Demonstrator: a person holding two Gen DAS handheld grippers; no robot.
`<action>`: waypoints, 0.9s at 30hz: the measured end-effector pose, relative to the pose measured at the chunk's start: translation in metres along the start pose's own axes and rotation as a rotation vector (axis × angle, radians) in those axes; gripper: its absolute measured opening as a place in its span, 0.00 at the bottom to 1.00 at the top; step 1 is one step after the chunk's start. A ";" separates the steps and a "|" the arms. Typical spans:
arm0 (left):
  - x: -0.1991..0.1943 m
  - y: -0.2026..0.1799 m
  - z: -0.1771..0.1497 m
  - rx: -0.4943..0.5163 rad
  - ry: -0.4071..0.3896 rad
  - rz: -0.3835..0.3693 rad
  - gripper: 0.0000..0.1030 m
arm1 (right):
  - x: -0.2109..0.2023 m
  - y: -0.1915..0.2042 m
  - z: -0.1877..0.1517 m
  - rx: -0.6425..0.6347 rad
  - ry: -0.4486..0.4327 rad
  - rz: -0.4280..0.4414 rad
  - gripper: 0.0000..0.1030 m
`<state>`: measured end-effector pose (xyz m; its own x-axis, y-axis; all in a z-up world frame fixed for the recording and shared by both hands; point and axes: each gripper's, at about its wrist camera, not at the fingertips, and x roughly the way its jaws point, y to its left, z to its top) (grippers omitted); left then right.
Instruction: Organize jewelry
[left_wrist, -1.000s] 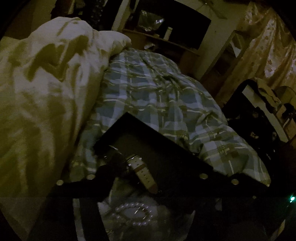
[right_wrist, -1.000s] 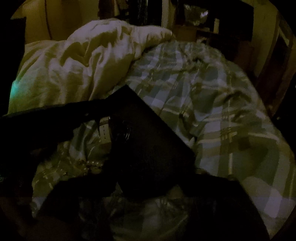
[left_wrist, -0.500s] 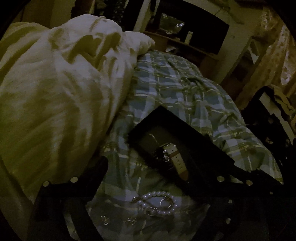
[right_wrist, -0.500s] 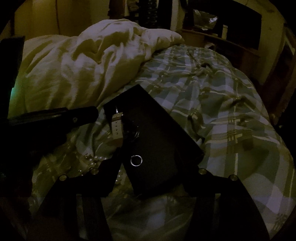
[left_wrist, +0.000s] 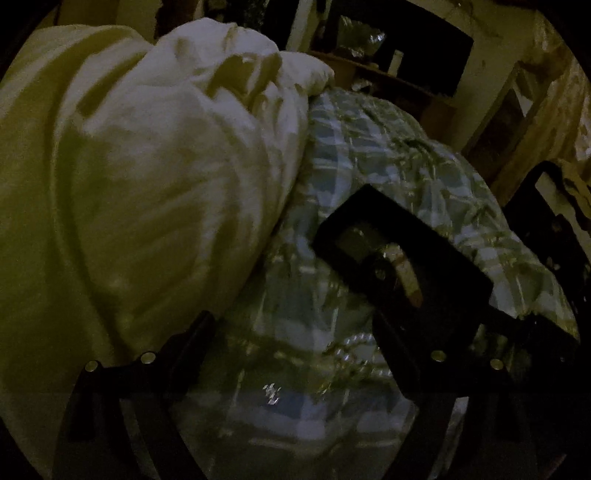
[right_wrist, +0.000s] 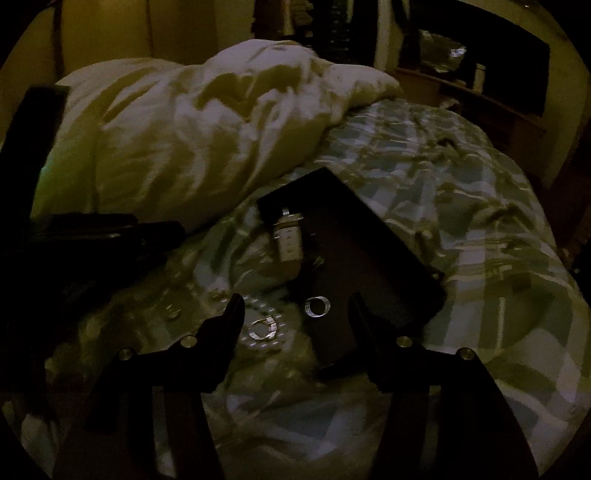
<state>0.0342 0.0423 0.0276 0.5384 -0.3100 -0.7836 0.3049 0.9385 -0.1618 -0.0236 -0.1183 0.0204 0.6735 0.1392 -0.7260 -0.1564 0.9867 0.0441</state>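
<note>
A black tray (right_wrist: 373, 254) lies on the plaid bedspread. In it are a watch with a pale strap (right_wrist: 290, 242) and a small silver ring (right_wrist: 317, 306). A pearl bracelet (right_wrist: 264, 328) lies on the bedspread left of the tray. My right gripper (right_wrist: 295, 306) is open above the tray's near corner, gripping nothing. My left gripper (left_wrist: 295, 332) hovers over the bedspread left of the tray (left_wrist: 406, 254). Its jaws are wide and closing slightly, with nothing held. The watch (left_wrist: 402, 269) rests in the tray, and the pearl bracelet (left_wrist: 351, 350) lies just beyond the right finger. A tiny shiny piece (left_wrist: 271, 393) glints on the cloth.
A bunched white duvet (left_wrist: 147, 184) fills the left of the bed. The plaid bedspread (right_wrist: 461, 192) runs back to a wooden shelf (right_wrist: 461, 88). Dark furniture (left_wrist: 546, 221) stands at the bed's right side. The room is very dim.
My left gripper has moved left away from the tray, leaving the watch lying in it, with its jaws wider. The right view has drawn back, and the ring on the tray now shows.
</note>
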 end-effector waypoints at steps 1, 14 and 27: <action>-0.001 0.001 -0.002 0.011 0.009 0.002 0.78 | 0.000 0.003 -0.002 -0.011 0.005 0.016 0.57; 0.032 -0.014 -0.036 0.253 0.203 0.065 0.47 | 0.017 0.025 -0.018 -0.027 0.121 0.196 0.56; 0.070 0.003 -0.053 0.240 0.315 0.130 0.40 | 0.053 0.042 -0.016 -0.069 0.188 0.181 0.38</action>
<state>0.0315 0.0315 -0.0592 0.3296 -0.0945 -0.9394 0.4444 0.8934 0.0661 -0.0059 -0.0705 -0.0272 0.4852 0.2884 -0.8255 -0.3153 0.9382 0.1425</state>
